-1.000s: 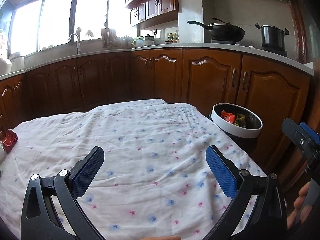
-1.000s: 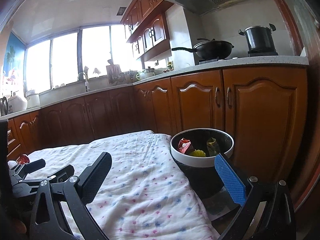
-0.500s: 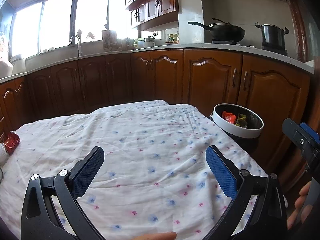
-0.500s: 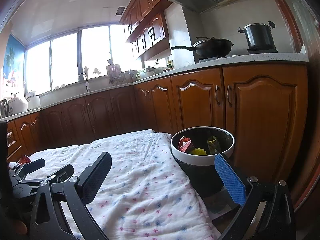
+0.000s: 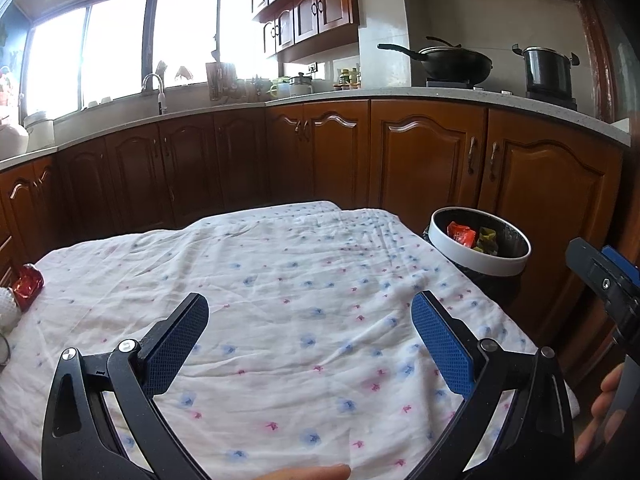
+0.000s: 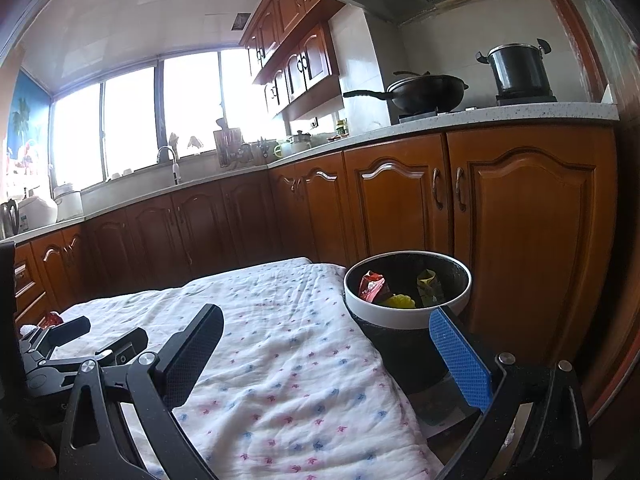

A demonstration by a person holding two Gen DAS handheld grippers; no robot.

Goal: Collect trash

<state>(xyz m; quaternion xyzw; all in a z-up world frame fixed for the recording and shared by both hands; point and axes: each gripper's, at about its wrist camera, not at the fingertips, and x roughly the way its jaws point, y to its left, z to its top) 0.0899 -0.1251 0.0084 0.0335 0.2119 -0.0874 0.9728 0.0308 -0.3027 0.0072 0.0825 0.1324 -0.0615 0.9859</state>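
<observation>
A black bin with a white rim (image 5: pixel 480 256) (image 6: pixel 406 314) stands off the table's right edge. It holds a red wrapper (image 6: pixel 372 286), a yellow piece and an olive wrapper. A red wrapper (image 5: pixel 27 285) lies at the table's far left beside a white ball (image 5: pixel 7 309); it also shows in the right wrist view (image 6: pixel 51 319). My left gripper (image 5: pixel 310 332) is open and empty over the flowered cloth (image 5: pixel 288 280). My right gripper (image 6: pixel 326 350) is open and empty, near the bin.
Brown kitchen cabinets (image 5: pixel 424 160) run behind the table and close behind the bin. A wok (image 5: pixel 452 62) and a pot (image 5: pixel 546 70) sit on the counter. The right gripper (image 5: pixel 604 276) shows at the left view's right edge.
Both views have shifted slightly; the red wrapper at the far left sits a little further into the left view. Both grippers stay open and empty.
</observation>
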